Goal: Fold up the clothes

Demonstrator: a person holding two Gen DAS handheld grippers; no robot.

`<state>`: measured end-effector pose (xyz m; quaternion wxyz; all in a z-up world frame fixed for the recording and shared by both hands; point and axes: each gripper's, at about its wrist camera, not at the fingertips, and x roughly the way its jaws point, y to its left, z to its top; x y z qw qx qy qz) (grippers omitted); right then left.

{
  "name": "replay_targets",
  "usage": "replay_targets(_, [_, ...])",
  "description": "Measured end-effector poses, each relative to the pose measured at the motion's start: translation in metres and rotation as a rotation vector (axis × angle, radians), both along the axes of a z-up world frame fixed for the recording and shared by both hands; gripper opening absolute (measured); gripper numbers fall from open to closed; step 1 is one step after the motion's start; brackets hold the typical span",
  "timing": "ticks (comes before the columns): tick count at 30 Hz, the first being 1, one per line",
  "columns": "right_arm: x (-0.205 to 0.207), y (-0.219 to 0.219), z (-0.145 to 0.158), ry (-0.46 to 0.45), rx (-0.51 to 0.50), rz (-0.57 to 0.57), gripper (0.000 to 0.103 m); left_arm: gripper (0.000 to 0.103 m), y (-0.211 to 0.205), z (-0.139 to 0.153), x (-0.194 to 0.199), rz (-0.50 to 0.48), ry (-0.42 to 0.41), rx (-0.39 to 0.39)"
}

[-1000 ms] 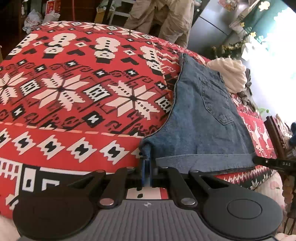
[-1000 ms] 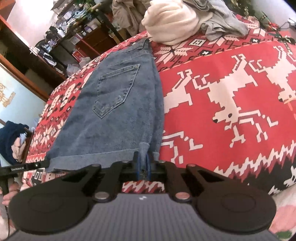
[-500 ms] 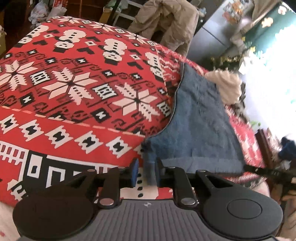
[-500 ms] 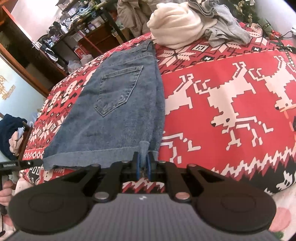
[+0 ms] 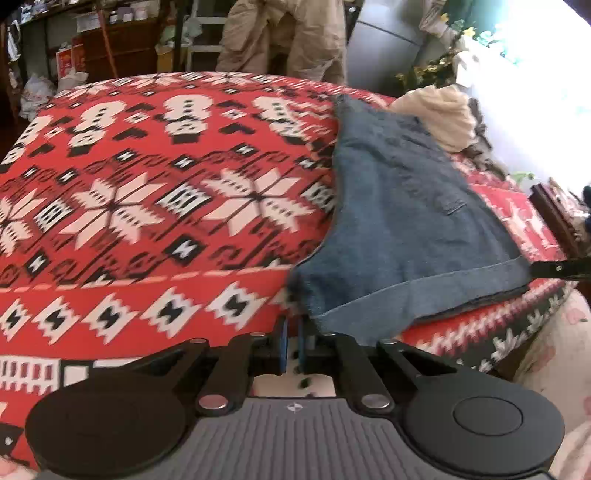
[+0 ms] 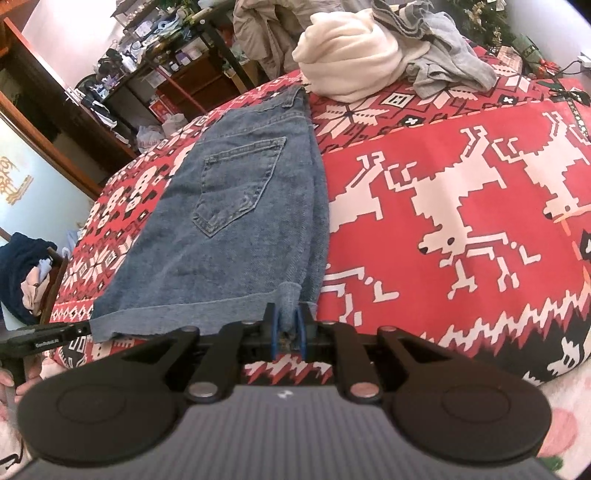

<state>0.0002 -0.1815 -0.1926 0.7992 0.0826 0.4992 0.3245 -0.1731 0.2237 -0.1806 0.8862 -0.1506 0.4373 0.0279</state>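
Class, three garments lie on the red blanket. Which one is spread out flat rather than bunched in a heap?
The denim shorts, back pocket up, lie flat. The cream garment and grey garment beyond them are crumpled heaps.

A red blanket (image 6: 461, 192) patterned with white reindeer and snowflakes spreads ahead of both grippers. At its far edge lie a cream garment (image 6: 347, 62) and a crumpled grey garment (image 6: 450, 66). Beyond, a beige garment (image 5: 284, 33) hangs, with cluttered wooden shelves (image 6: 147, 74) far left.
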Motion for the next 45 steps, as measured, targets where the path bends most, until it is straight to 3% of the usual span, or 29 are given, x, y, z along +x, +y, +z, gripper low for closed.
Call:
replay_targets(1, [0.000, 0.000, 0.000, 0.000, 0.000, -0.001, 0.014, 0.003, 0.000, 0.003, 0.000, 0.000, -0.013, -0.019])
replay_targets(5, [-0.001, -0.003, 0.000, 0.009, 0.001, -0.008, 0.015, 0.003, 0.016, 0.014, -0.002, 0.026, -0.070, -0.235])
replay_targets(9, [-0.001, -0.003, -0.004, 0.023, -0.001, -0.011, 0.017, 0.006, 0.024, 0.013, 0.005, 0.071, -0.069, -0.333])
replay_targets(13, [-0.001, 0.001, -0.001, 0.013, -0.002, 0.003, 0.018, 0.007, 0.026, 0.003, 0.016, 0.106, 0.000, -0.282])
replay_targets(20, [-0.001, 0.000, -0.001, 0.013, 0.001, 0.002, 0.019, 0.016, 0.020, -0.007, 0.006, 0.094, 0.068, -0.280])
replay_targets(23, [-0.001, 0.001, -0.003, 0.018, 0.000, 0.005, 0.019, 0.015, 0.005, -0.006, 0.004, 0.091, 0.055, -0.198])
replay_targets(24, [-0.001, 0.002, -0.004, 0.019, 0.001, 0.006, 0.019, 0.010, 0.003, -0.005, 0.004, 0.100, 0.055, -0.178])
replay_targets(26, [-0.001, 0.002, -0.004, 0.020, 0.000, 0.010, 0.020, 0.004, 0.005, -0.005, 0.005, 0.123, 0.050, -0.183])
replay_targets(32, [-0.002, 0.000, -0.002, 0.012, -0.001, 0.012, 0.020, 0.004, -0.003, 0.013, -0.021, 0.149, -0.007, -0.229])
replay_targets(39, [0.002, 0.000, -0.006, 0.022, -0.002, 0.014, 0.020, 0.005, 0.014, -0.012, -0.026, 0.225, 0.033, -0.339])
replay_targets(45, [0.002, 0.001, -0.004, 0.014, -0.005, 0.021, 0.020, 0.004, 0.027, 0.006, -0.047, 0.227, 0.023, -0.302])
